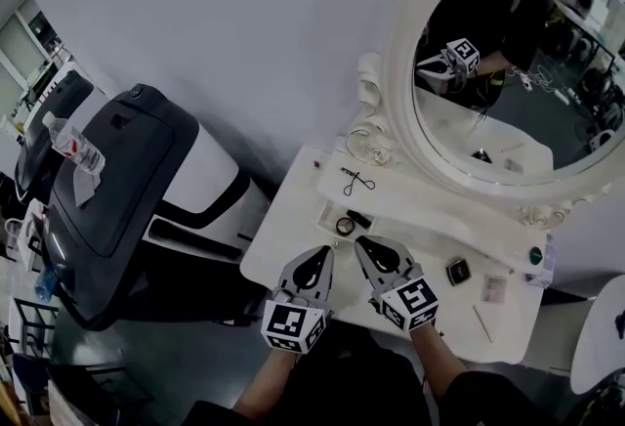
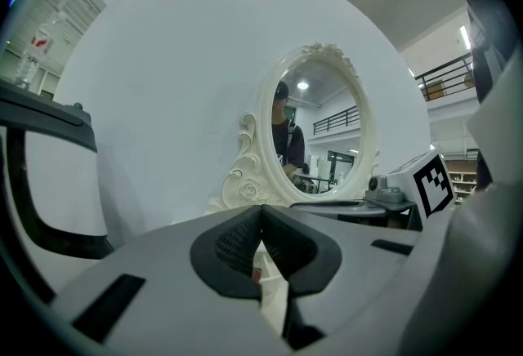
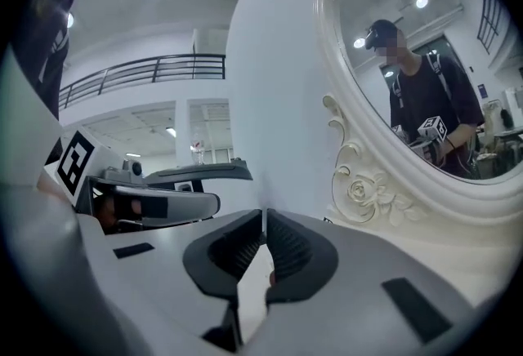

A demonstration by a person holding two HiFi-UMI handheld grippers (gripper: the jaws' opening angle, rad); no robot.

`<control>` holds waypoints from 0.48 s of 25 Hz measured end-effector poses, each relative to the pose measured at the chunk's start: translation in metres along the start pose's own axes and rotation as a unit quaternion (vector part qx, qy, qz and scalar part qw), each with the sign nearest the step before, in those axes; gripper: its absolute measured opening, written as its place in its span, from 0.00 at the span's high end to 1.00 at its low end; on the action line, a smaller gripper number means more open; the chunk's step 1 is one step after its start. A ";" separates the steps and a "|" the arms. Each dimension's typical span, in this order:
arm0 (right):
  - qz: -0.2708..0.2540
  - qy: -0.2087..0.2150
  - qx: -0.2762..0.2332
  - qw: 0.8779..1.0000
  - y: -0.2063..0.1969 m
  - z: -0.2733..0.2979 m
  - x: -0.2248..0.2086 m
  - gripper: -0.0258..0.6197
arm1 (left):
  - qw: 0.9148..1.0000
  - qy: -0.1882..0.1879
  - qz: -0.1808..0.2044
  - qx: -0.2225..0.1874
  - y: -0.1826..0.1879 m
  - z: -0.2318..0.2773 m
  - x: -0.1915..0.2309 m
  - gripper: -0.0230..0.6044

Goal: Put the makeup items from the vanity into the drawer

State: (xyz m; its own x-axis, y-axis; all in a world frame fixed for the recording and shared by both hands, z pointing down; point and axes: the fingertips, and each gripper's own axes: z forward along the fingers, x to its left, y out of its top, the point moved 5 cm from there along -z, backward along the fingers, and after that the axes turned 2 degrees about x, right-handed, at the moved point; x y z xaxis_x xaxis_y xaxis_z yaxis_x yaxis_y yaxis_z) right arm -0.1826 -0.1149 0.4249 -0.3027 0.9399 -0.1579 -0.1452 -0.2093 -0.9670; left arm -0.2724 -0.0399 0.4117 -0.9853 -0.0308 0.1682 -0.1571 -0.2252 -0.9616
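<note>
On the white vanity [image 1: 293, 248] a small open drawer [image 1: 327, 211] holds a round compact [image 1: 344, 225] and a black tube [image 1: 358, 217]. A black eyelash curler [image 1: 356, 182] lies behind it on the raised shelf. To the right lie a dark square compact [image 1: 457, 270], a small pale palette [image 1: 495, 289], a thin stick [image 1: 481, 323] and a green-capped item [image 1: 535, 256]. My left gripper [image 1: 325, 253] [image 2: 261, 207] is at the front edge, just before the drawer, shut and empty. Beside it my right gripper [image 1: 365, 243] [image 3: 264, 211] is shut with nothing seen between its jaws.
The oval white-framed mirror [image 1: 498, 53] rises behind the vanity against the wall. A dark grey machine [image 1: 117, 190] with a water bottle [image 1: 73, 143] on it stands to the left. The person's reflection with a gripper shows in the mirror.
</note>
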 end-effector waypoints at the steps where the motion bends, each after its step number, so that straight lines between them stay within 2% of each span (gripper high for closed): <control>1: 0.003 -0.001 -0.006 1.000 0.003 -0.006 0.003 0.90 | 1.000 -0.002 0.002 -0.004 0.004 -0.004 -0.003 0.94; 12: 0.022 -0.009 -0.049 0.999 0.016 -0.051 0.033 0.92 | 0.998 -0.017 0.038 -0.036 0.030 -0.034 -0.026 0.94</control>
State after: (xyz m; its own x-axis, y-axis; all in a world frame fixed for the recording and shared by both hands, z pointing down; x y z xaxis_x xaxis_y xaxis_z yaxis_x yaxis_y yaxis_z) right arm -0.1471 -0.0735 0.3940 -0.3231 0.9253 -0.1985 -0.0384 -0.2224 -0.9742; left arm -0.2536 -0.0130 0.3707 -0.9919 -0.0787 0.0998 -0.0870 -0.1512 -0.9847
